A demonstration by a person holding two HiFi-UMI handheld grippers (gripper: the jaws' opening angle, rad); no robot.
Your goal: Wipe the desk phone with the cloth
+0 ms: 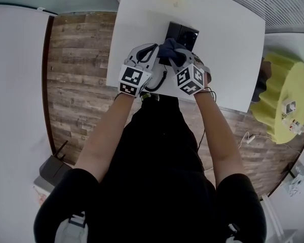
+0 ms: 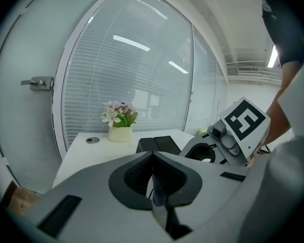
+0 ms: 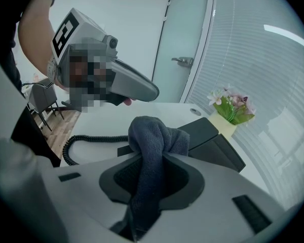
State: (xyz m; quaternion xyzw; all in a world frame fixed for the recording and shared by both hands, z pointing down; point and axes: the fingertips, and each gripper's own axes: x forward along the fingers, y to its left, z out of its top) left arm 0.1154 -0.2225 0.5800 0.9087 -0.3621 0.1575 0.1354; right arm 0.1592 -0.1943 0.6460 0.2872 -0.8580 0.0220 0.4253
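The white surface (image 1: pixel 228 44) carries the black desk phone (image 1: pixel 183 33) near its far edge, just beyond the jaws of both grippers, which are side by side over the near half. The dark blue cloth (image 3: pixel 154 135) bulges in a bunch out of the right gripper (image 3: pixel 154 155), between its tips and the phone and covering part of the phone in the right gripper view. A black coiled cord (image 3: pixel 86 140) curls over the surface left of the cloth, and a small pot of flowers (image 2: pixel 120 130) stands behind the phone. The right jaws pinch the cloth; the left gripper (image 2: pixel 153 153) has its jaws pressed together, clear of the phone.
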